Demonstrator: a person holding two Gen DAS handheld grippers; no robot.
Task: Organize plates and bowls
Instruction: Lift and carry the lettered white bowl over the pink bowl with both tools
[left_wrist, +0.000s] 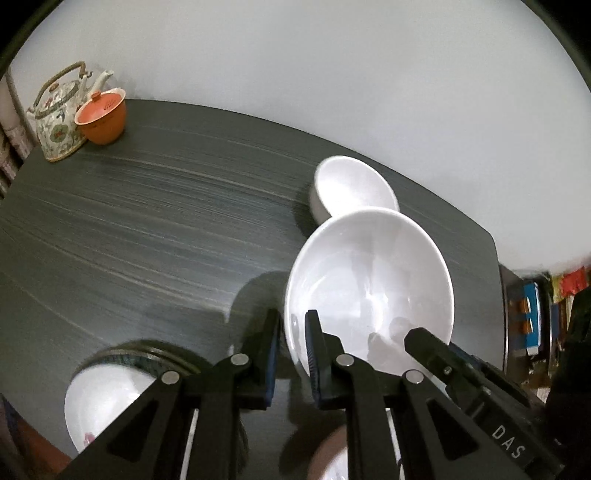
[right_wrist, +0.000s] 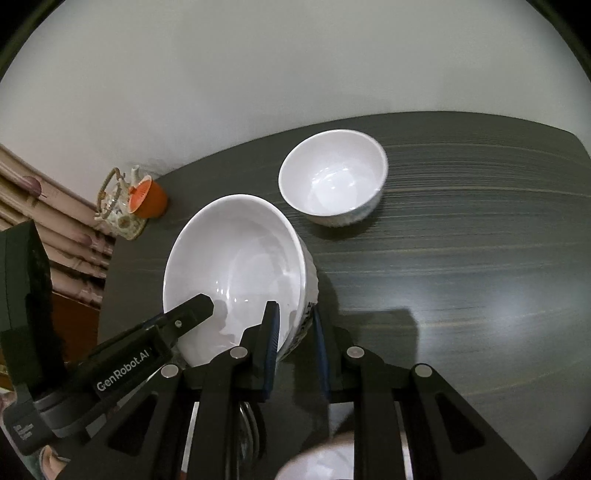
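2 grippers sharing 1 large glossy white ceramic bowl (right_wrist: 236, 266) above a dark grey streaked tabletop (right_wrist: 461, 258).

The left gripper (left_wrist: 292, 354) is pinching the bowl's left rim, and the right gripper (right_wrist: 295, 347) is pinching its right rim, each nearly closed on the wall. A smaller white bowl (right_wrist: 332, 177) is sitting beyond it; a floral teapot (left_wrist: 59, 114) and an orange lidded cup (left_wrist: 101, 116) are occupying the far corner.

White bowl (right_wrist: 236, 266); dark grey streaked table (left_wrist: 147, 229); orange cup (left_wrist: 101, 118); floral teapot (left_wrist: 57, 114); black claw (right_wrist: 295, 332).
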